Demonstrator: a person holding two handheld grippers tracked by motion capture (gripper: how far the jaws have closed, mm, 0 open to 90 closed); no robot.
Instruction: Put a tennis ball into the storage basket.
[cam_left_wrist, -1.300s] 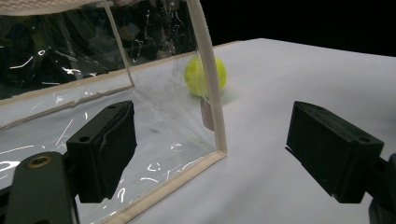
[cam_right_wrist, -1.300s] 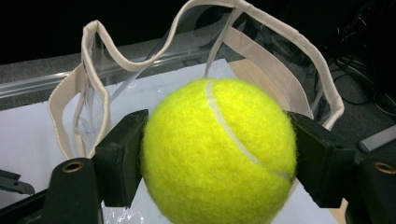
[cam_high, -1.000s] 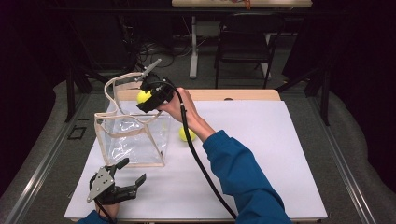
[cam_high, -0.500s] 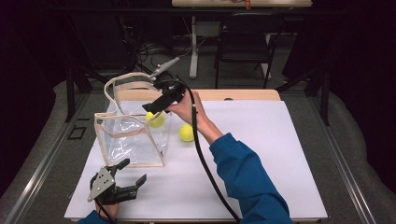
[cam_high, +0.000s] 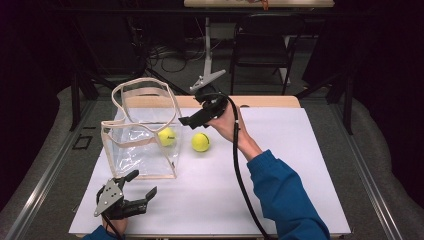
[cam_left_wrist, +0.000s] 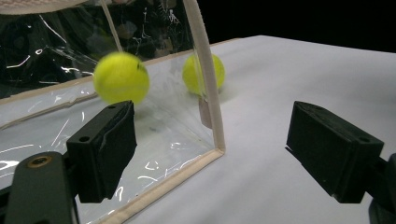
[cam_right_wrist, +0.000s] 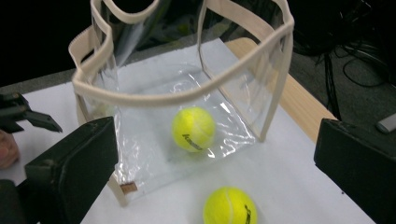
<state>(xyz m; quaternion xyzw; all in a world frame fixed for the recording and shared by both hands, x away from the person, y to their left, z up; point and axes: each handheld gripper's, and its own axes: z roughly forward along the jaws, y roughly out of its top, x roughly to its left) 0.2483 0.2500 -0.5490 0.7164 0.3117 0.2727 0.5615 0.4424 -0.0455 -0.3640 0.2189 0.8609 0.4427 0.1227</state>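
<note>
A clear plastic bag (cam_high: 140, 150) with beige trim stands upright on the white table top (cam_high: 290, 180), left of centre. One yellow tennis ball (cam_high: 167, 136) lies inside it, blurred in the left gripper view (cam_left_wrist: 121, 77) and sharp in the right gripper view (cam_right_wrist: 193, 129). A second ball (cam_high: 200, 142) rests on the table just right of the bag (cam_right_wrist: 229, 205). My right gripper (cam_high: 192, 117) hovers above and right of the bag's mouth; its jaws have just been opening and nothing is between them. My left gripper (cam_high: 143, 183) stands open near the front left, facing the bag's corner.
The bag's two beige handles (cam_high: 145, 95) arch above its open mouth. A strip of bare wood (cam_high: 260, 101) edges the table at the back. Behind it stand a dark chair (cam_high: 260, 50) and a white stand leg (cam_high: 206, 45). The right gripper's cable (cam_high: 239, 170) hangs along the blue sleeve.
The right gripper held a ball over the bag, then opened; the ball dropped into the bag. The right hand moved rightward away from the bag's mouth. The left gripper stayed put.
</note>
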